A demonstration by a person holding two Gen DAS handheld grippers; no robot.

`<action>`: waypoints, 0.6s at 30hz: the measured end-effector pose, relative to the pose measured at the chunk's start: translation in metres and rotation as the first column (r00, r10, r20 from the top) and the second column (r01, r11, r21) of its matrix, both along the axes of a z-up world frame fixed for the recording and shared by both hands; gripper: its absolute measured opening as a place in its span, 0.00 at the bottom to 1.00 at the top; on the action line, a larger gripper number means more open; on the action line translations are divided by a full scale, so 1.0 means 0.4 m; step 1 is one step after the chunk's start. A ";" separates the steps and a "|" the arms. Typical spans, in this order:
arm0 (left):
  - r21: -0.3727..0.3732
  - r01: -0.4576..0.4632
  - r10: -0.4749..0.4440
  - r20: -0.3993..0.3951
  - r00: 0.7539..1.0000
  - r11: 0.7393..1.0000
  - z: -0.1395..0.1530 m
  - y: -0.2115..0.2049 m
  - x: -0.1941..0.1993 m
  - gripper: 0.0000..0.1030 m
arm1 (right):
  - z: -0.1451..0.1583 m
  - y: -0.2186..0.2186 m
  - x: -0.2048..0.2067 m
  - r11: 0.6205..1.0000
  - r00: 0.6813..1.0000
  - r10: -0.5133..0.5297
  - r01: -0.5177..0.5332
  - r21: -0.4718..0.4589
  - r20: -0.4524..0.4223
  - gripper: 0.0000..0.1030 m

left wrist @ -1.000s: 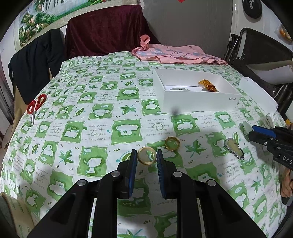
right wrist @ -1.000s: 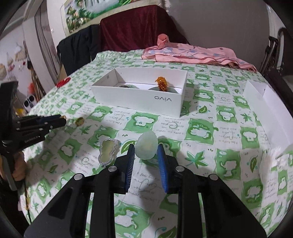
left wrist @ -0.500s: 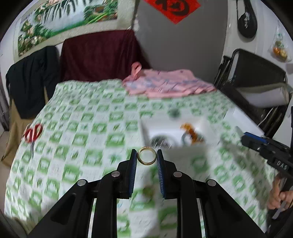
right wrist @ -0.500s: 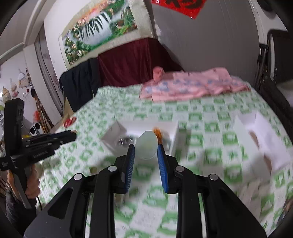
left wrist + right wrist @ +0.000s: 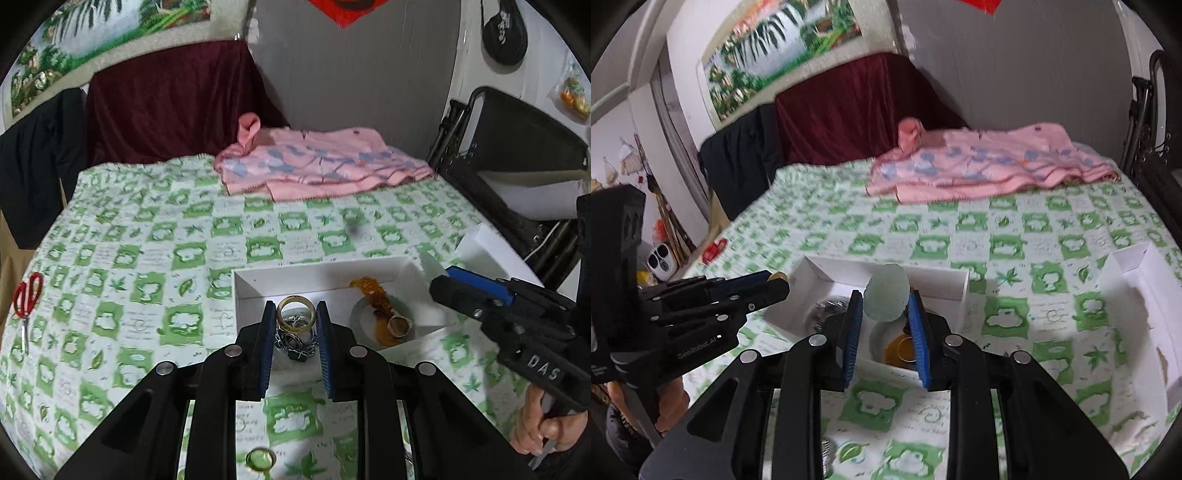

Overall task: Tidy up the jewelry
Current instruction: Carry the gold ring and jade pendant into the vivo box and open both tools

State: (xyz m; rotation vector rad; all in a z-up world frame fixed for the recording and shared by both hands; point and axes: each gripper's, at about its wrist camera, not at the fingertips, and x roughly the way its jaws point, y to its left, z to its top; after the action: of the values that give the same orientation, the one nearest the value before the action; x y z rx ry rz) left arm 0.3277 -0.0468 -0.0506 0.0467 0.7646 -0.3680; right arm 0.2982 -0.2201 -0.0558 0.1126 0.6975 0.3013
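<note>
My left gripper (image 5: 295,317) is shut on a gold ring (image 5: 296,314) and holds it above the left part of the white box (image 5: 314,271), over a silver chain piece (image 5: 295,341). An amber bead string (image 5: 373,299) lies on a round dish in the box's right part. My right gripper (image 5: 884,302) is shut on a pale green jade pendant (image 5: 886,297) above the box (image 5: 956,286). The right gripper also shows in the left wrist view (image 5: 443,278), and the left gripper in the right wrist view (image 5: 774,282).
Another gold ring (image 5: 260,459) lies on the green patterned cloth in front of the box. Red scissors (image 5: 26,301) lie at the left edge. A pink cloth (image 5: 325,166) lies at the back. A white box lid (image 5: 1145,295) sits at the right.
Both grippers have lifted their pieces off the cloth and moved forward and now hang over the white box. The ring and the pendant stay gripped.
</note>
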 end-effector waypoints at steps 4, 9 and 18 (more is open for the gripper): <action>-0.002 0.006 -0.006 -0.052 0.999 1.000 -0.053 -0.009 0.045 0.21 | -0.051 0.002 0.042 1.000 0.999 -0.013 0.012 -0.021 -0.043 0.24; -0.014 0.012 -0.013 -0.057 0.998 1.000 -0.080 -0.008 0.053 0.30 | -0.067 -0.016 0.049 1.000 0.999 -0.018 0.019 0.023 -0.041 0.28; -0.025 -0.025 0.026 0.012 1.000 0.999 -0.046 0.016 0.024 0.56 | -0.045 -0.034 0.014 0.997 0.999 -0.040 0.040 0.063 -0.001 0.41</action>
State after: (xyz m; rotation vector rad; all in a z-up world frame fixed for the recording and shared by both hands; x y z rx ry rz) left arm 0.3374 -0.0402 -0.0692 0.0159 0.7481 -0.3527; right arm 0.3037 -0.2337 -0.0740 0.1863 0.6844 0.2851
